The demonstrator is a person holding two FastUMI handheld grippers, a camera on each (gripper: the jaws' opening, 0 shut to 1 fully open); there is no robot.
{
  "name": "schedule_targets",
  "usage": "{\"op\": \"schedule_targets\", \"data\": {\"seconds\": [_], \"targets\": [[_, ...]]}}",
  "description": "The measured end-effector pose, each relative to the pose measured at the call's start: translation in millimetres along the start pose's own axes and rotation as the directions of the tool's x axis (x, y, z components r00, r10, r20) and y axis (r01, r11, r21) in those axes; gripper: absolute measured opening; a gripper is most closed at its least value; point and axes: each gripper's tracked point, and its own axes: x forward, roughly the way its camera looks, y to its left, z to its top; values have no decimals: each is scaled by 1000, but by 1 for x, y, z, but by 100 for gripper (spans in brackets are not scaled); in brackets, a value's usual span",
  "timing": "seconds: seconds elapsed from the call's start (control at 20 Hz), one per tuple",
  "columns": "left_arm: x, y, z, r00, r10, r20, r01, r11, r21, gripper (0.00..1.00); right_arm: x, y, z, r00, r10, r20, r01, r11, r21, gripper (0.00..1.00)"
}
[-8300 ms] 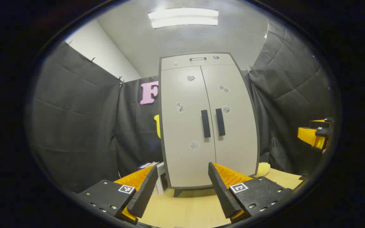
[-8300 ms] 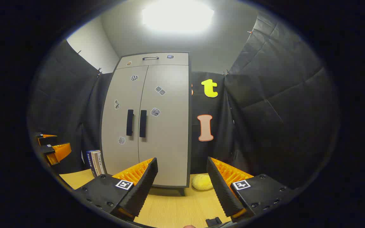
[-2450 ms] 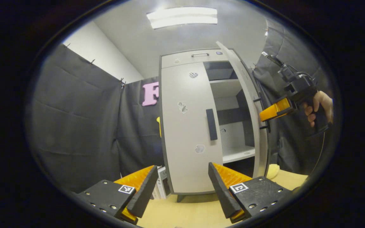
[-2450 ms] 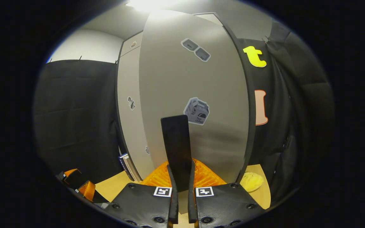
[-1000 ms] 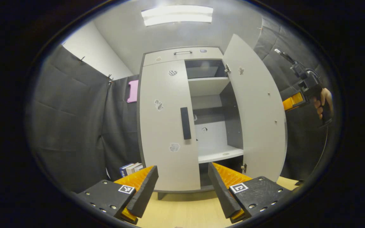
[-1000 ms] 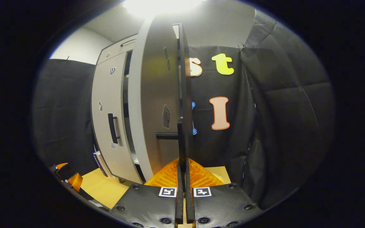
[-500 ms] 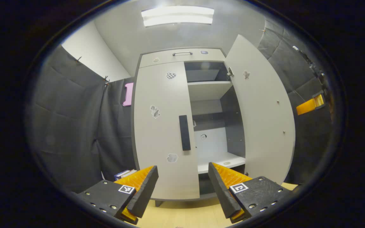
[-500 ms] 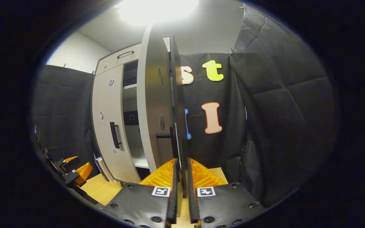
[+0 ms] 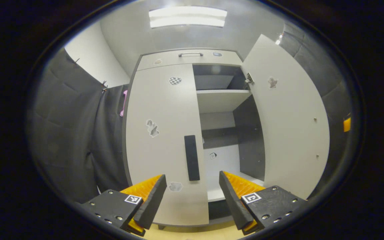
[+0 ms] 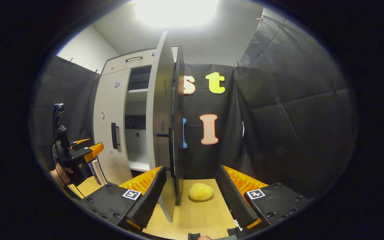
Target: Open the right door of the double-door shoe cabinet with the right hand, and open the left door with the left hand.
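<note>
Shoe cabinet [image 9: 165,60] stands at the back of the desk [image 10: 195,216]. Its right door [image 9: 288,116] is swung wide open; in the right gripper view I see that door [image 10: 160,110] nearly edge-on, its handle [image 10: 169,146] on the far face. Inside, a pale shelf [image 9: 220,100] and dark side wall are exposed. Left door [image 9: 162,133] is shut, its black handle [image 9: 192,157] upright near the inner edge.

My left tongs [image 9: 192,195] are spread open, empty, just below that handle and not touching it; I also see them [image 10: 93,148] in the right gripper view, held by a hand [image 10: 58,176].

My right tongs [image 10: 190,190] are open and empty, clear of the door edge.

A yellow sponge [image 10: 201,192] lies on the desk beside the cabinet's right side.
</note>
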Motion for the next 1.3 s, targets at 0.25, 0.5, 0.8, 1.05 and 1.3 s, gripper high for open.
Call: {"op": "schedule_targets", "data": {"seconds": [0.25, 0.5, 0.8, 1.05, 1.3], "targets": [[48, 0, 4, 999, -49, -8, 49, 999, 2, 92, -11, -14, -11, 997, -75, -23, 76, 997, 23, 99], [87, 0, 5, 998, -55, -2, 55, 998, 4, 92, -17, -18, -17, 992, -122, -20, 123, 992, 36, 99], [127, 8, -8, 999, -25, -34, 25, 1000, 9, 92, -19, -29, -27, 982, -181, -52, 182, 983, 12, 99], [140, 7, -25, 996, -34, -88, 34, 999, -6, 77, -19, -34, -31, 978, -193, -74, 195, 980, 23, 99], [144, 10, -23, 996, -19, -90, 19, 1000, -4, 51, -18, -39, -28, 980, -188, -71, 191, 981, 32, 99]]}}
